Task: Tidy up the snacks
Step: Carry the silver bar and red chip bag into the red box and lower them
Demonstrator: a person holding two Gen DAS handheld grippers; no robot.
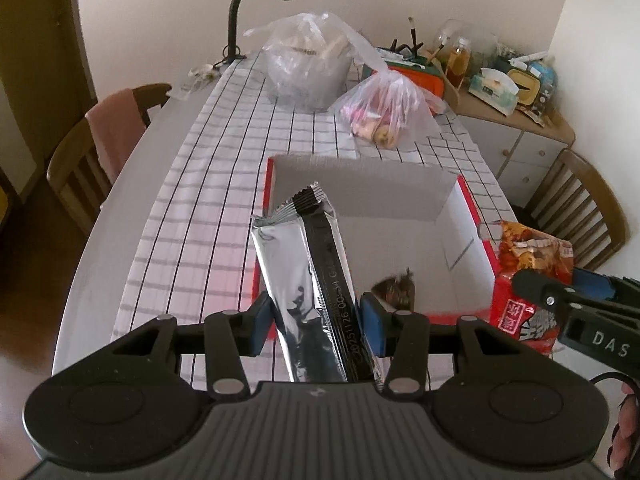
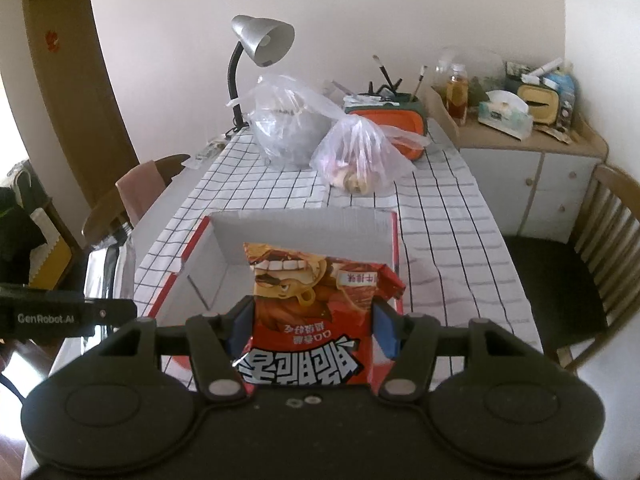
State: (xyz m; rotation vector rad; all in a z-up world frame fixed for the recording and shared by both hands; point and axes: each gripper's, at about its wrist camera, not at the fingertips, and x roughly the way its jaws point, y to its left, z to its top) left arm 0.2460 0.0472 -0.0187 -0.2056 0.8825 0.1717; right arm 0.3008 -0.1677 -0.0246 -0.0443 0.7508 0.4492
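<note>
Fingers clamp silver packet; right fingers clamp red bag above box rim.

A long silver foil packet with a black seam strip and a crimped far end slants over the near left edge of an open, white-lined, red-sided box. A red snack bag, print upside down, stands at the box's near right edge. A small brown item, perhaps another snack, lies inside the box.
</note>
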